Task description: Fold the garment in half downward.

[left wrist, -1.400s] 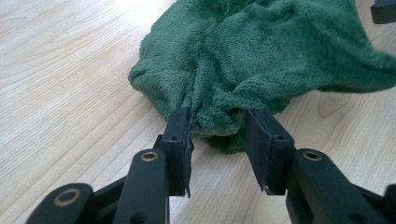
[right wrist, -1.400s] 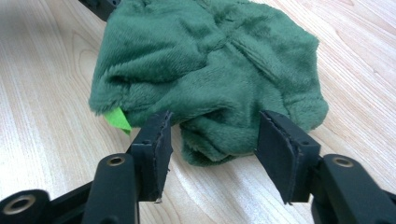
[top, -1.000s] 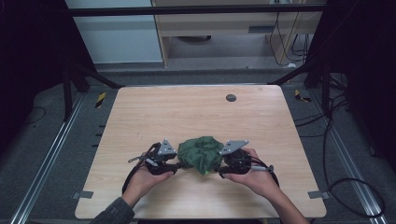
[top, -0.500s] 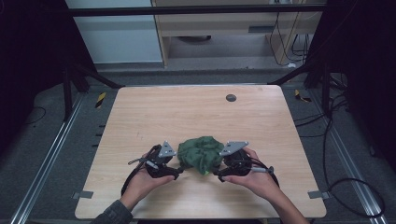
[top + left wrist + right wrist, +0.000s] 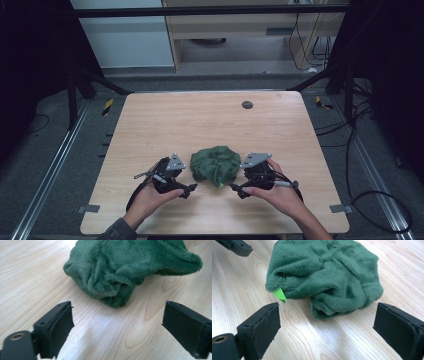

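Cloth: a fuzzy green cloth [image 5: 215, 165] is lying all bunched up in a soft heap on the desk [image 5: 200, 120], near the edge closest to me and between my two grippers.

Tag: a little bright green tag [image 5: 279, 295] is sticking out of the cloth's edge on the side facing my right gripper.

Left gripper: my left gripper [image 5: 189, 188] is sitting just beside the cloth on its left. Its jaws have just been opening and are now standing wide apart. Nothing is between them but bare wood. In the left gripper view the cloth [image 5: 130, 267] is lying a bit ahead of the jaws, not touching them.

Right gripper: my right gripper [image 5: 237, 190] is sitting just beside the cloth on its right. Its jaws have just been opening too and are spread wide, pinching nothing. In the right gripper view the cloth [image 5: 324, 277] is lying just past the jaw tips.

Dot: a small dark round dot [image 5: 247, 104] is sitting far off on the desk, near the back edge.
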Demonstrator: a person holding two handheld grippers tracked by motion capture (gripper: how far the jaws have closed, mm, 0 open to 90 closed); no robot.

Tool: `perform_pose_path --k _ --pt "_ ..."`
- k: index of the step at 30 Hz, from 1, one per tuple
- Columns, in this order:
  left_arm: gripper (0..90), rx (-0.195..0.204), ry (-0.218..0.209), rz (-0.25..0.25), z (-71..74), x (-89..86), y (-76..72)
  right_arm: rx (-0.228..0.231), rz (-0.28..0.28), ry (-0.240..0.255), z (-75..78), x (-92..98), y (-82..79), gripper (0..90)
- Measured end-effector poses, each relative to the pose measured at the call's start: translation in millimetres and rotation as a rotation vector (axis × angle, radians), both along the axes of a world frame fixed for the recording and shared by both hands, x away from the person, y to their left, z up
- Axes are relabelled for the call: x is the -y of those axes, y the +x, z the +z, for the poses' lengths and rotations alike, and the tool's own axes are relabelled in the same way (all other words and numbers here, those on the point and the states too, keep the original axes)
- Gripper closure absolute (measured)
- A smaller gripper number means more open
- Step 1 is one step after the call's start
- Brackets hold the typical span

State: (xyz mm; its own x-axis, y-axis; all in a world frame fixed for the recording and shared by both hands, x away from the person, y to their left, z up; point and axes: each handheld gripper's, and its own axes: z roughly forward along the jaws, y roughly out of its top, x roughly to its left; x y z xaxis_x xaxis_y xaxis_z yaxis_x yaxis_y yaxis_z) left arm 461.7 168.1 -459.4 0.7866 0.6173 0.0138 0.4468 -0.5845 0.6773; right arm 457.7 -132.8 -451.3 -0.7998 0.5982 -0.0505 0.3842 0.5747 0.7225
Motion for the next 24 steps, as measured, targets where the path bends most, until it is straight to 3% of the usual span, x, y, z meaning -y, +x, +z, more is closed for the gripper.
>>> perform_pose_path --k 11,24 --pt "6.2 0.019 -0.023 0.022 1.7 -25.0 -4.4 0.0 -0.06 0.011 -5.8 30.1 -7.3 6.4" --pt "6.7 0.006 0.008 0.067 -7.6 -55.8 -7.9 -0.023 -0.128 -0.032 -11.9 59.9 -9.3 6.6"
